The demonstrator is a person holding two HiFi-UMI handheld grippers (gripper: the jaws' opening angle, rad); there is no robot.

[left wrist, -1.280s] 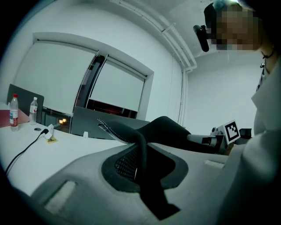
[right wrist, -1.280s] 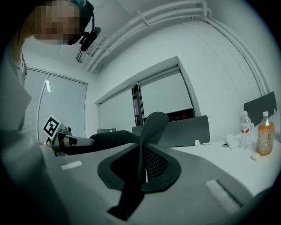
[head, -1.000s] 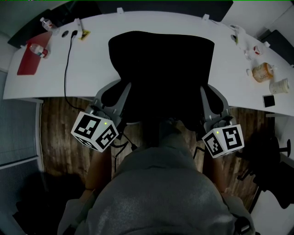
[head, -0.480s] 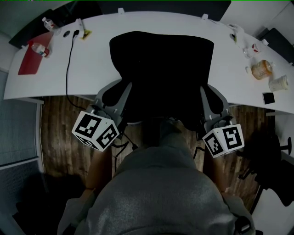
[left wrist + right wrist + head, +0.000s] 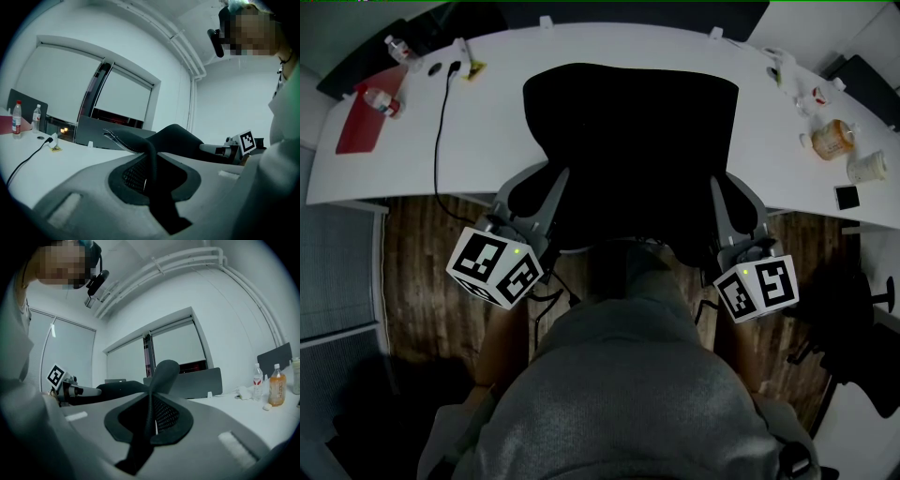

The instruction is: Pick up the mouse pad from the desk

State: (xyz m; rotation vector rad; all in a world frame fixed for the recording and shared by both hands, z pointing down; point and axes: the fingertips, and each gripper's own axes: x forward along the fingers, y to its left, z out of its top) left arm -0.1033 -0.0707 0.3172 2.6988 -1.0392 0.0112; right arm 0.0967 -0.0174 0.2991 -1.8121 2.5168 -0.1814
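The large black mouse pad (image 5: 628, 141) hangs between my two grippers, its far part over the white desk (image 5: 487, 131) and its near edge drawn past the desk's front edge towards me. My left gripper (image 5: 553, 183) is shut on the pad's near left side and my right gripper (image 5: 719, 186) on its near right side. In the left gripper view the pad (image 5: 180, 138) curls up from the pinched jaws of the left gripper (image 5: 149, 171). The right gripper view shows the pad (image 5: 161, 373) folded upright in the right gripper (image 5: 151, 416).
A red mat (image 5: 361, 127) with water bottles (image 5: 382, 101) lies at the desk's far left, with a black cable (image 5: 439, 141) trailing off the front edge. An orange bottle (image 5: 832, 141), a cup (image 5: 868, 170) and a small black square (image 5: 848, 199) sit at the right. Below is wooden floor (image 5: 422, 281).
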